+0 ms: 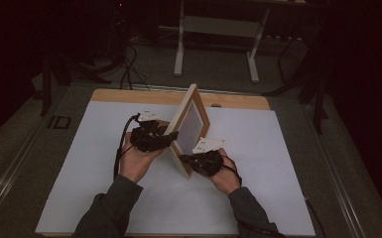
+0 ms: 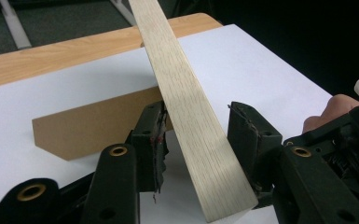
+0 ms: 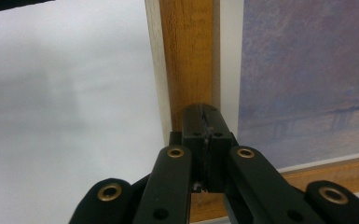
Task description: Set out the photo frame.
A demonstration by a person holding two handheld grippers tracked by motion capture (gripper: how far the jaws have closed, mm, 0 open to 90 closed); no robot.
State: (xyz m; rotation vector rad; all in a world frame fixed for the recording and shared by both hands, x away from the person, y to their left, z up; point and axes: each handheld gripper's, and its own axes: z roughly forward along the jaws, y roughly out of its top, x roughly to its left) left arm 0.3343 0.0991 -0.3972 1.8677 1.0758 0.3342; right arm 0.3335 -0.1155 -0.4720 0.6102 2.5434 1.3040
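A pale wooden picture frame (image 1: 191, 121) stands on edge on the white mat (image 1: 104, 188), turned at an angle. My left gripper (image 1: 171, 136) reaches its left side. In the left gripper view the frame's light wood edge (image 2: 186, 107) runs between the pads (image 2: 247, 135), which stand close on either side with thin gaps; my left gripper (image 2: 196, 126) is open. A brown back panel (image 2: 88, 126) lies behind. My right gripper (image 1: 186, 159) is at the near lower corner. Its jaws are shut together, and my right gripper (image 3: 205, 112) has its tips against the frame's brown front border (image 3: 189, 56).
The mat covers a wooden table whose bare far edge (image 1: 129, 95) shows behind the frame. Beyond it stand a white table stand (image 1: 216, 25) and cables (image 1: 129, 69) on the dark floor. The other gripper's body (image 2: 349, 135) sits at the right of the left gripper view.
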